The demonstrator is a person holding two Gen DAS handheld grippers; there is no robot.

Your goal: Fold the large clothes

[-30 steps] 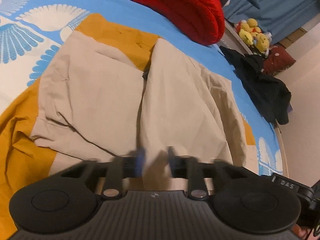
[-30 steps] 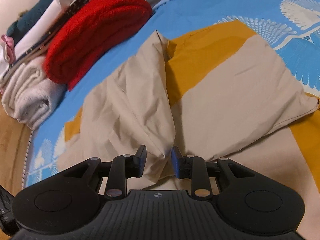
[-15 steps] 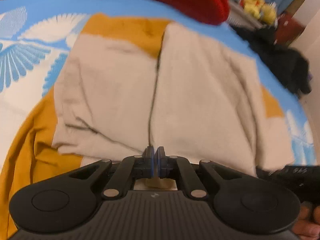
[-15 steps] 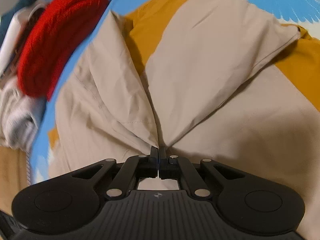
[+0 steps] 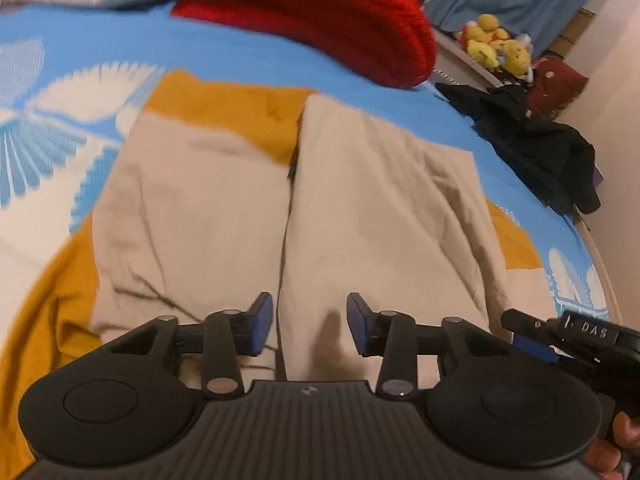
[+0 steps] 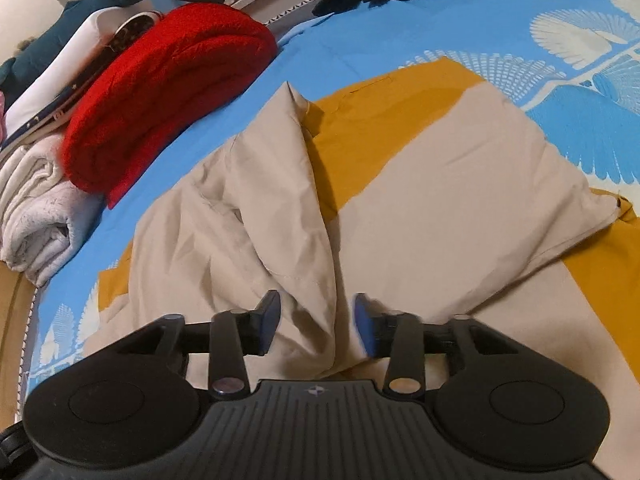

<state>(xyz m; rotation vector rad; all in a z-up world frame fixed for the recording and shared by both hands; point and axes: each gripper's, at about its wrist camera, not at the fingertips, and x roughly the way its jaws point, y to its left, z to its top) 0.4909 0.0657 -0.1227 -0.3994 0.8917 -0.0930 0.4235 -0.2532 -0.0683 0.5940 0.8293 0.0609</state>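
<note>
A large mustard-yellow garment with a beige lining (image 5: 384,208) lies spread on the blue patterned bed; its two beige flaps are folded inward and meet along a centre seam. It also shows in the right wrist view (image 6: 440,184). My left gripper (image 5: 309,326) is open and empty just above the near edge of the garment, straddling the seam. My right gripper (image 6: 316,326) is open and empty above a raised beige fold. The other gripper's black body (image 5: 576,340) shows at the lower right of the left wrist view.
A folded red knit (image 6: 160,92) and grey-white folded towels (image 6: 36,224) lie at the bed's far side. Dark clothes (image 5: 532,148) hang off the bed edge, with yellow plush toys (image 5: 496,46) beyond. The blue bedsheet (image 6: 400,36) surrounds the garment.
Both grippers were shut on the beige fabric half a second ago; both have now opened, let go of it and pulled back slightly. The flaps lie where they were laid.
</note>
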